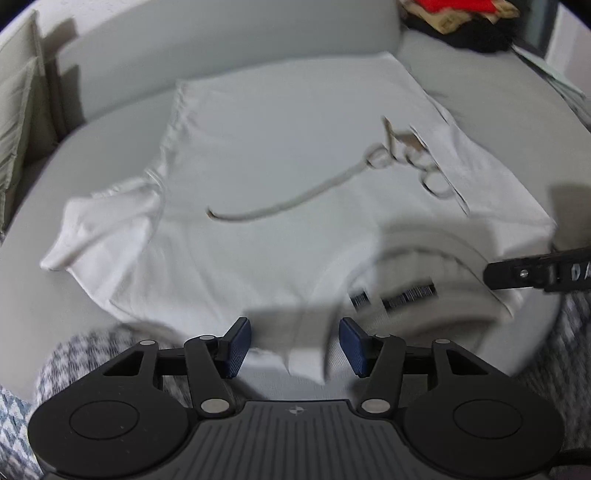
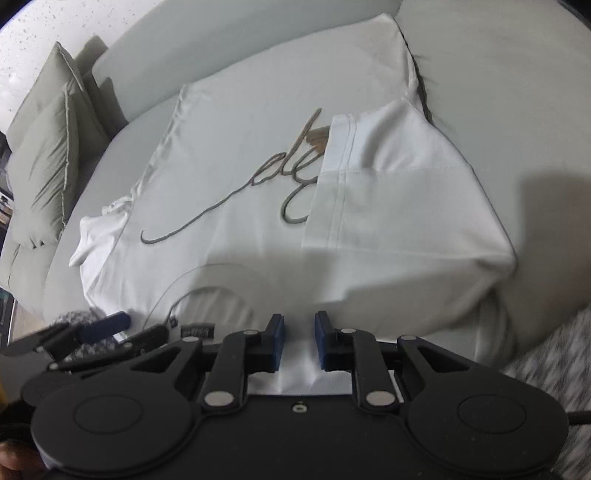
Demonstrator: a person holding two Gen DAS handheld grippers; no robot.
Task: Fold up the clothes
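A white T-shirt [image 1: 266, 155] with a grey script print [image 2: 236, 192] lies flat on a grey sofa seat [image 1: 110, 147]. Its right sleeve [image 2: 388, 192] is folded inward over the chest. Barcode labels [image 1: 406, 295] show inside the collar, close to me. My left gripper [image 1: 295, 347] is open wide at the shirt's near edge, beside the collar, with fabric lying between its fingers. My right gripper [image 2: 299, 339] is open only a narrow gap at the near right edge, and white fabric runs between its pads. In the right wrist view the left gripper's blue finger [image 2: 107, 325] shows at lower left.
Grey-green pillows [image 2: 48, 166] lean at the sofa's left end. A heap of red and dark clothes [image 1: 465, 18] lies at the far right. A blue-and-white patterned fabric [image 1: 74, 362] hangs below the seat's front edge. The backrest [image 1: 221, 48] rises behind the shirt.
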